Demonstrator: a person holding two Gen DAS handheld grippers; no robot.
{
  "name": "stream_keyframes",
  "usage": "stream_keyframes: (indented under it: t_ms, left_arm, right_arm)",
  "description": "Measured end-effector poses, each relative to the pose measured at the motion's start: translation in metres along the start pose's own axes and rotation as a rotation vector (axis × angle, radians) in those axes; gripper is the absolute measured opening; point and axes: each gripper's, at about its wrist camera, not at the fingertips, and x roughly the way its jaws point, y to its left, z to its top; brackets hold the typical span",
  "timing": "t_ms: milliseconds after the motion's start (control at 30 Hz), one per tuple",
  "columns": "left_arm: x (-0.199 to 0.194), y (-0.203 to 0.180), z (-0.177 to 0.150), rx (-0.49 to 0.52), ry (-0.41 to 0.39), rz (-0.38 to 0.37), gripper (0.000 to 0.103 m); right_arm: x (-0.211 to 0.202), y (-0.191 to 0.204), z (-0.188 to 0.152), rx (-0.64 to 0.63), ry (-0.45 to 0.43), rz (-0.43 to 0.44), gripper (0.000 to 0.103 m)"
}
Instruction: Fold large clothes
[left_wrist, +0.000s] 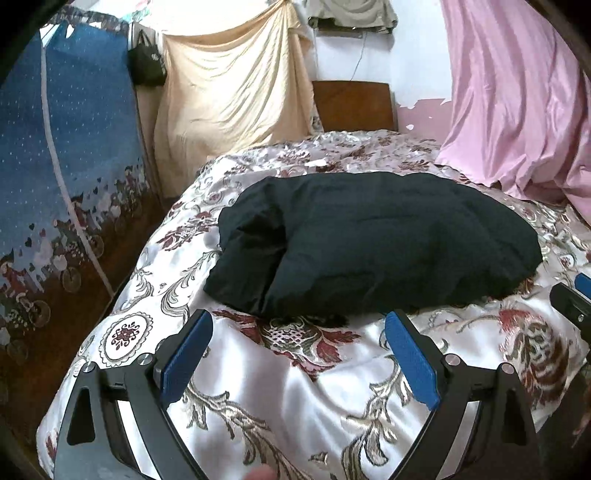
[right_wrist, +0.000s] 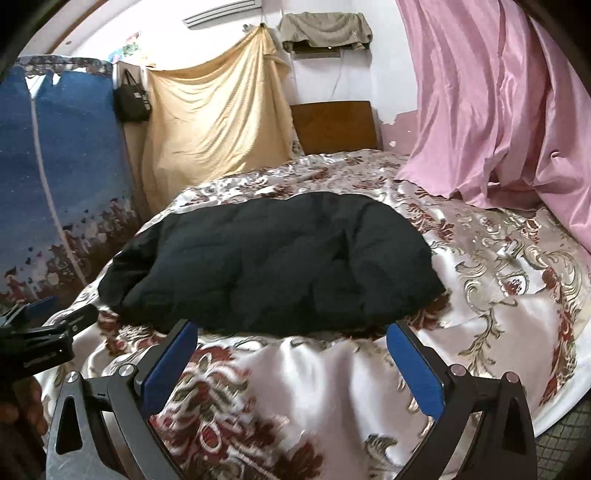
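A bulky black garment (left_wrist: 373, 243) lies folded into a thick bundle on the bed's floral satin cover (left_wrist: 280, 398); the right wrist view shows the same black garment (right_wrist: 273, 266). My left gripper (left_wrist: 297, 325) hovers over the cover just short of the bundle's near edge, jaws wide apart, nothing between its blue pads (left_wrist: 413, 365). My right gripper (right_wrist: 291, 336) stands likewise before the bundle, open and empty. In the left wrist view, part of the right gripper shows at the right edge. The left gripper's fingers (right_wrist: 55, 332) appear at the left of the right wrist view.
A pink curtain (left_wrist: 517, 103) drapes onto the bed's far right corner. A beige sheet (left_wrist: 229, 96) and a black bag (left_wrist: 146, 62) hang behind the bed, beside a wooden headboard (left_wrist: 351, 107). A blue patterned cloth (left_wrist: 62, 155) hangs along the left side.
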Motion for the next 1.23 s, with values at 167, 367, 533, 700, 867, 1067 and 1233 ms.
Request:
stream_keyframes:
  t_ms: [167,367,533,700,867,1067,1233]
  left_arm:
    - [-0.009,-0.007,-0.008,0.044,-0.03,0.021,0.091]
    - [-0.009,-0.011,-0.013,0.056,-0.023,0.009,0.091]
    - [-0.009,-0.012,-0.012,0.06,-0.026,0.0,0.091]
    - [-0.009,-0.012,-0.012,0.061,-0.027,0.0,0.091]
    - [-0.007,-0.014,-0.013,0.06,-0.014,-0.002,0.091]
    - [-0.008,-0.015,-0.014,0.057,-0.022,0.004,0.091]
    - [-0.007,-0.015,-0.015,0.059,-0.022,0.012,0.091]
  right_arm:
    - [-0.004,0.0,-0.005,0.002,-0.001,-0.004,0.103]
    - [-0.005,-0.002,-0.004,0.014,-0.002,-0.005,0.103]
    - [-0.004,-0.002,-0.004,0.007,0.002,-0.004,0.103]
    - [-0.002,0.0,-0.007,0.005,0.007,0.0,0.103]
    - [-0.002,0.0,-0.007,0.006,0.01,0.001,0.103]
    - [0.0,0.0,-0.01,0.004,0.016,0.004,0.103]
    - [0.002,0.002,-0.014,0.002,0.025,0.003,0.103]
